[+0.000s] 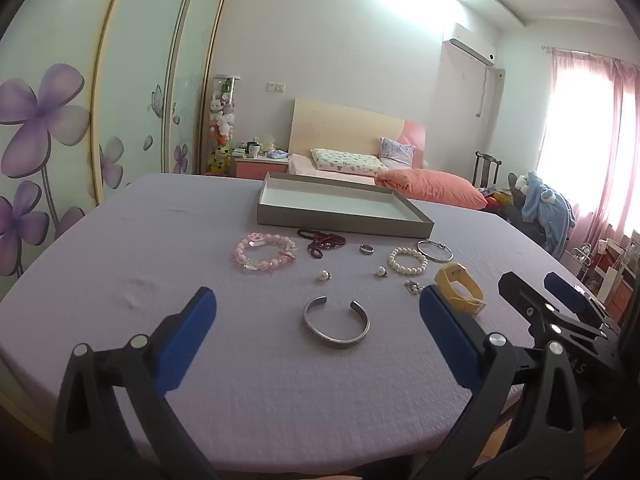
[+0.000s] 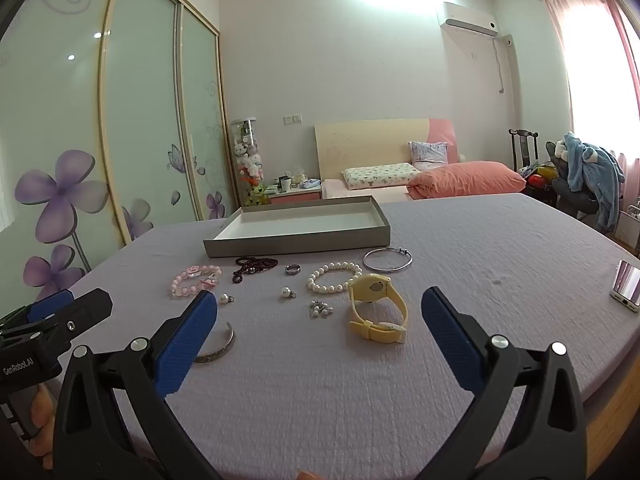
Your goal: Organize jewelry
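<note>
Jewelry lies loose on the lilac cloth in front of a shallow grey tray (image 1: 344, 222) (image 2: 296, 242). I see a silver cuff (image 1: 335, 322) (image 2: 218, 345), a pink bead bracelet (image 1: 264, 258) (image 2: 196, 284), dark red beads (image 1: 320, 241) (image 2: 252, 267), a ring (image 1: 367, 249) (image 2: 293, 269), a pearl bracelet (image 1: 408, 261) (image 2: 334, 278), a thin silver bangle (image 1: 435, 250) (image 2: 387, 260), a yellow watch (image 1: 460, 286) (image 2: 378, 314) and small pearl earrings (image 1: 323, 276) (image 2: 286, 292). My left gripper (image 1: 316, 304) stands open, the cuff lying just past its tips. My right gripper (image 2: 319, 306) is open near the watch.
A phone (image 2: 626, 286) lies near the table's right edge. Behind the table are a bed with an orange pillow (image 1: 432, 188), a sliding wardrobe with flower prints (image 2: 120, 140) and a chair piled with clothes (image 2: 588, 176). The right gripper (image 1: 560, 304) shows beside the left one.
</note>
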